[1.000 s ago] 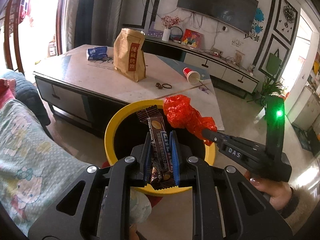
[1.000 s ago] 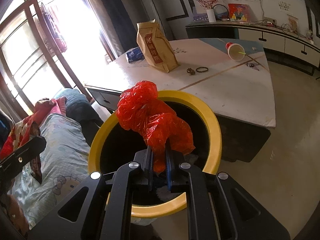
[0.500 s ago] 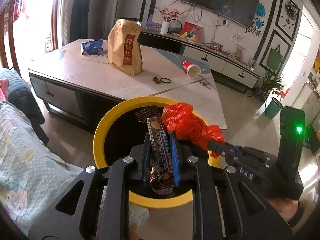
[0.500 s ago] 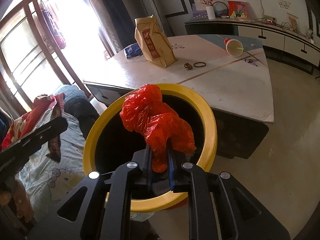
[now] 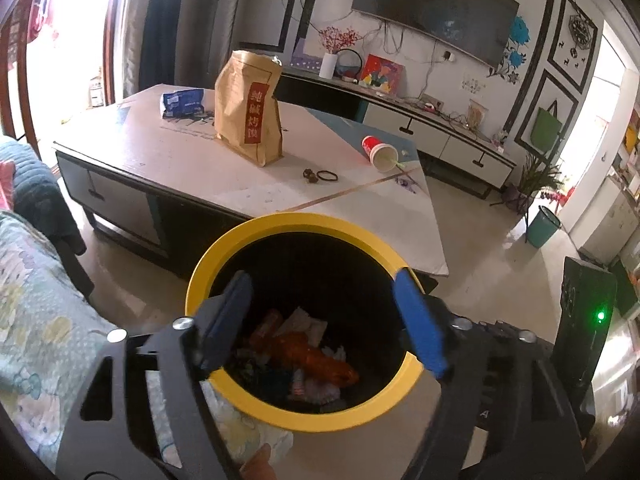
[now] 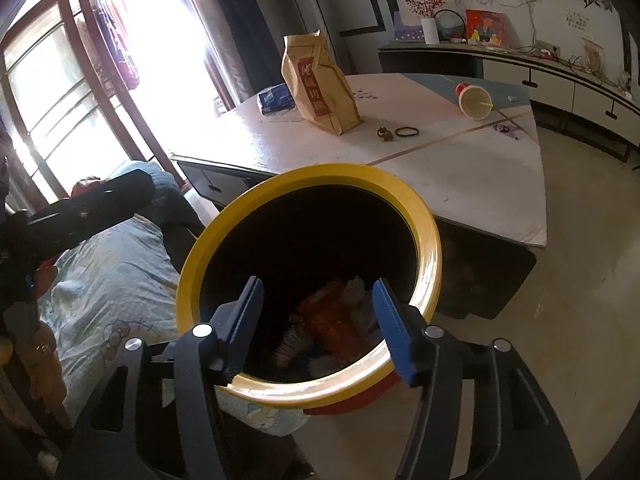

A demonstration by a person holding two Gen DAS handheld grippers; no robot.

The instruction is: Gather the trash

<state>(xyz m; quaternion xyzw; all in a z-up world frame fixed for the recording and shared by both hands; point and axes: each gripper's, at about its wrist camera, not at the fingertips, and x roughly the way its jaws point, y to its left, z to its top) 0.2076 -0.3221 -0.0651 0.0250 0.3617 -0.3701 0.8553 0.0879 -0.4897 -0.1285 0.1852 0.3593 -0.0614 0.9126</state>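
Left gripper (image 5: 326, 322): my fingers are spread wide over the bin's mouth, nothing between the blue pads (image 5: 418, 324).
Right gripper (image 6: 320, 326): my fingers are spread wide too, empty, above the near rim.
Bin (image 5: 200, 276): yellow rim, black inside, on the floor just in front of the table, beside the sofa with the patterned cover (image 5: 36, 300).
Trash (image 5: 308, 356): a red bag and wrappers lie in a heap at the bottom of the bin; in the right view (image 6: 332, 320) the heap shows between my pads.
Table (image 5: 168, 160): a brown paper bag (image 5: 248, 114) stands upright; a blue packet (image 5: 182, 102) lies behind it; a red cup (image 5: 380, 154) lies on its side, well apart; a hair band (image 5: 327, 177) lies between.
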